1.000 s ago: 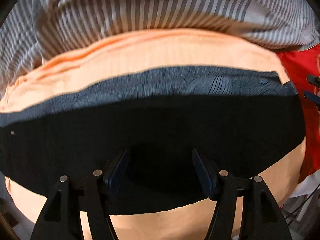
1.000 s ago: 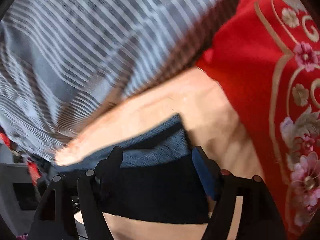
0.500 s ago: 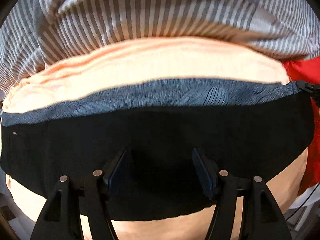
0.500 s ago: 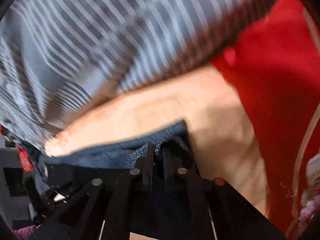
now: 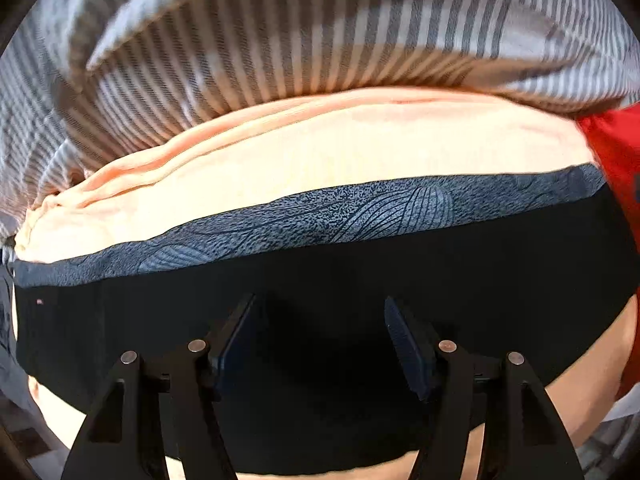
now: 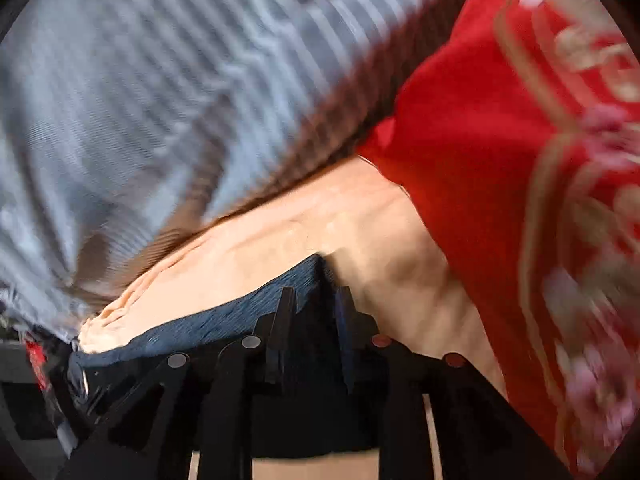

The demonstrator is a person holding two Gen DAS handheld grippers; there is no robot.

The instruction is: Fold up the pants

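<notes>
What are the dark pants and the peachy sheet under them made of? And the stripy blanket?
The pants look like soft matte cloth, probably knit: black, with a speckled blue leaf-print band. The peach sheet seems thin woven cotton, since it bunches into small wrinkles. The striped blanket looks like woven bedding fabric, grey and white, folding in big soft rolls.

My right gripper (image 6: 312, 300), wide a second ago, clamped nearly shut on the corner of the pants (image 6: 224, 320); its jaws are now opening, dark cloth between them. Under my left gripper (image 5: 320, 320) the pants have slid: the patterned band (image 5: 320, 216) lies farther ahead of the fingertips, and the red cloth (image 5: 616, 152) has receded rightward.
</notes>
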